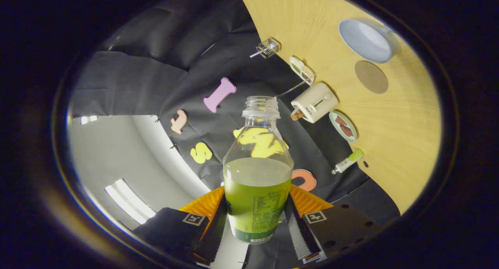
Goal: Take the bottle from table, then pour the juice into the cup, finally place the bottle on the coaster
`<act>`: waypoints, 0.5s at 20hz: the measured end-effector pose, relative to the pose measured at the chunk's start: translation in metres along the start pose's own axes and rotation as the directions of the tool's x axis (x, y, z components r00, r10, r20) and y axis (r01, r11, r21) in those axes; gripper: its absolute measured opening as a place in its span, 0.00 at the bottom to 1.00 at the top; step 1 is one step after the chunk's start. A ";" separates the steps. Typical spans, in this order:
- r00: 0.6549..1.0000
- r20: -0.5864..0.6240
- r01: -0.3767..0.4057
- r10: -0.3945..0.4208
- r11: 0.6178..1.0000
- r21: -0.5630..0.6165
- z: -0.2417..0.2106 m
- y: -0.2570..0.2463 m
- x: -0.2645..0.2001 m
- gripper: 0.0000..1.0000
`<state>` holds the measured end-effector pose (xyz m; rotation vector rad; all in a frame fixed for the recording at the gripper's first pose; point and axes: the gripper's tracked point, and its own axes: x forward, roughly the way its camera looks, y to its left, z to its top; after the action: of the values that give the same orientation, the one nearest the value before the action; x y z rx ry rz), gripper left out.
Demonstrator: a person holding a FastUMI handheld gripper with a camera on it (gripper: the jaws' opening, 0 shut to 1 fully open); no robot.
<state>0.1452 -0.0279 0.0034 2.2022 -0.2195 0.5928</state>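
Note:
My gripper (255,216) is shut on an uncapped clear bottle (258,171), both fingers pressing its labelled lower body. Green juice fills the bottle to about its shoulder, its open neck pointing away from me. The whole view is rolled, so the wooden table (405,117) stands off to the right. On it sits a pale blue cup (366,41), seen from above and looking empty. A round brown coaster (371,77) lies just beside the cup, closer to me. Bottle and gripper are lifted off the table, well apart from cup and coaster.
Along the table's back edge stand a small wire basket (268,48), a small white device (301,70), a cream toaster (314,102), a green plate with brown food (343,126) and a small green-capped tube (348,161). Black cloth wall lies beyond.

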 end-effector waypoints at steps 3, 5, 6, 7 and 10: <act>1.000 -0.002 -0.023 0.023 0.998 0.051 -0.003 0.009 0.004 0.77; 1.000 -0.007 -0.030 0.031 0.997 0.073 -0.005 0.015 0.006 0.77; 0.999 -0.006 -0.033 0.034 0.997 0.071 -0.006 0.018 0.006 0.77; 0.999 -0.005 -0.038 0.039 0.997 0.073 -0.008 0.022 0.007 0.77; 0.998 -0.001 -0.055 0.056 0.992 0.110 -0.011 0.032 0.008 0.77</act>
<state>0.1372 -0.0396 0.0349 2.3069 -0.2520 0.6542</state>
